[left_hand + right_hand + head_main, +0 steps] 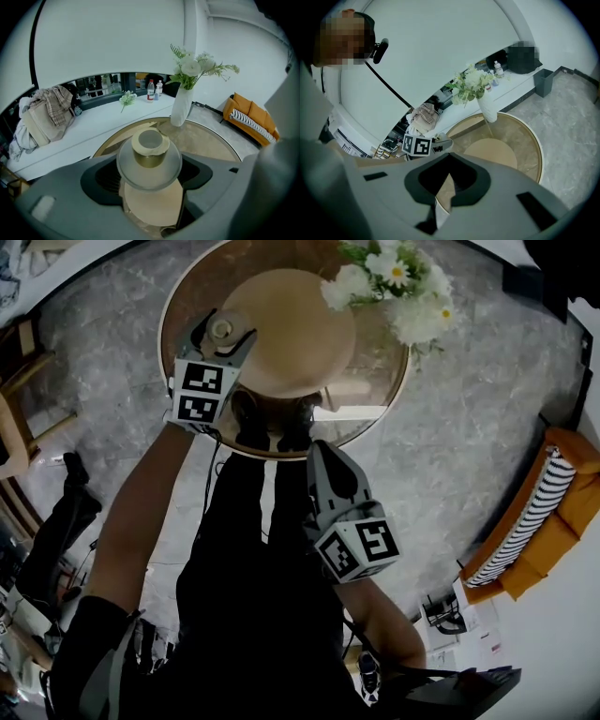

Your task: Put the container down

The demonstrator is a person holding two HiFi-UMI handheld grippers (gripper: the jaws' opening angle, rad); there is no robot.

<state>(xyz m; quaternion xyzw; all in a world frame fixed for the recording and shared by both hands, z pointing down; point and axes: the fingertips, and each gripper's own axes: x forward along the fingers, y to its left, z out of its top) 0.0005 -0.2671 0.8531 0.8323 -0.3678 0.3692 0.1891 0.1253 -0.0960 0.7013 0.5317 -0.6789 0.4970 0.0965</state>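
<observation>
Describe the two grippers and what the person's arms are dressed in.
Both the left gripper and right gripper have grey moulded bodies with black-lined jaw recesses. Each carries a white cube with black square markers. A thin dark cable trails from the left one. The person wears a black short-sleeved top.

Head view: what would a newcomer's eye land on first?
The left gripper grips a small clear container with a tan cap, held over the near left part of the round glass table. White flowers stand at the table's far right, beside a round tan mat. The right gripper is empty, held back close to the person's body.
</observation>
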